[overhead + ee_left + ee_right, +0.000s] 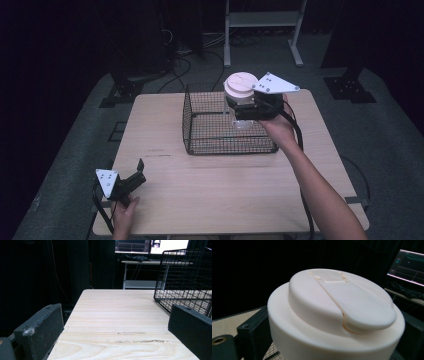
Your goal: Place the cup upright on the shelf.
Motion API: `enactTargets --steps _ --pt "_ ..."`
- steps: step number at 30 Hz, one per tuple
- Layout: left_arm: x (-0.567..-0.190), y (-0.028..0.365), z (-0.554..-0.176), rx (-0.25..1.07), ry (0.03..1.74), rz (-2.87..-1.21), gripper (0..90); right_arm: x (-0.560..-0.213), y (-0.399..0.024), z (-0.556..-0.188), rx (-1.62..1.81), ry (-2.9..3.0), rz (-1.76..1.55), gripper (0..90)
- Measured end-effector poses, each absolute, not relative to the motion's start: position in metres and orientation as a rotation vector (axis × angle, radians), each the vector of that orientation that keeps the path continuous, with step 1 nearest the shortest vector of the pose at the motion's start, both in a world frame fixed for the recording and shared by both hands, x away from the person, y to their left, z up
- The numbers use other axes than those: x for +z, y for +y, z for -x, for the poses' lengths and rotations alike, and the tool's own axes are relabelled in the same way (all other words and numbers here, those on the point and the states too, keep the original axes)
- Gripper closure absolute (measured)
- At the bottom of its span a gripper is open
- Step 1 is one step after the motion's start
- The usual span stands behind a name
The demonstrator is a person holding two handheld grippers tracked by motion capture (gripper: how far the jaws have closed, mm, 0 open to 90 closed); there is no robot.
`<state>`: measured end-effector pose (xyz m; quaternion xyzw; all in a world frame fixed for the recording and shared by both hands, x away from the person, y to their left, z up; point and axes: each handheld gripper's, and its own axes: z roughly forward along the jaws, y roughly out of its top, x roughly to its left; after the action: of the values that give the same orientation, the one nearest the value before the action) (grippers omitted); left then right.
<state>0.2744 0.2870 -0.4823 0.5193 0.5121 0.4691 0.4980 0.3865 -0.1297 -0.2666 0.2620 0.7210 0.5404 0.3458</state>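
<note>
A clear bottle with a wide cream flip-top lid (240, 86) hangs above the black wire basket (200, 145) in the middle of the wooden table. My right gripper (243, 107) is shut on the bottle just under the lid, holding it upright over the basket's right half. In the right gripper view the lid (337, 312) looms large between the black jaws. My left gripper (138, 170) rests at the table's near left corner, open, with nothing between its jaws. The left gripper view looks across bare wood toward the basket (185, 280).
The table (165, 120) has bare wood to the left of and in front of the basket. Beyond the far edge stand a white metal frame (262, 20), dark stands and cables on grey floor. A lit screen (408, 263) glows in the dark background.
</note>
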Motion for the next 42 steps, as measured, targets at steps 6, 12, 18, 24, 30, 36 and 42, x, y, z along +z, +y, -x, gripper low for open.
enactTargets --steps 6,12,18,24,30,36,42 --pt "-0.482 0.287 -0.275 1.132 1.24 -1.253 0.0 -0.273 -0.124 -0.406 1.393 1.869 -0.705 4.6" --pt "-0.482 0.287 -0.275 1.13 1.24 -1.253 0.0 -0.279 -0.119 -0.421 1.392 1.869 -0.719 4.7" --pt "-0.482 0.288 -0.274 1.13 1.24 -1.254 0.0 -0.285 -0.113 -0.432 1.389 1.869 -0.727 4.6" --pt "-0.482 0.288 -0.274 1.127 1.242 -1.252 0.0 -0.294 -0.107 -0.445 1.384 1.874 -0.745 4.6" --pt "-0.482 0.288 -0.274 1.124 1.242 -1.249 0.0 -0.302 -0.105 -0.454 1.404 1.869 -0.788 4.6" --pt "-0.482 0.288 -0.274 1.129 1.239 -1.253 0.0 -0.309 -0.105 -0.461 1.396 1.859 -0.809 4.6" --pt "-0.482 0.288 -0.274 1.13 1.239 -1.256 0.0 -0.32 -0.106 -0.468 1.367 1.865 -0.822 4.6"
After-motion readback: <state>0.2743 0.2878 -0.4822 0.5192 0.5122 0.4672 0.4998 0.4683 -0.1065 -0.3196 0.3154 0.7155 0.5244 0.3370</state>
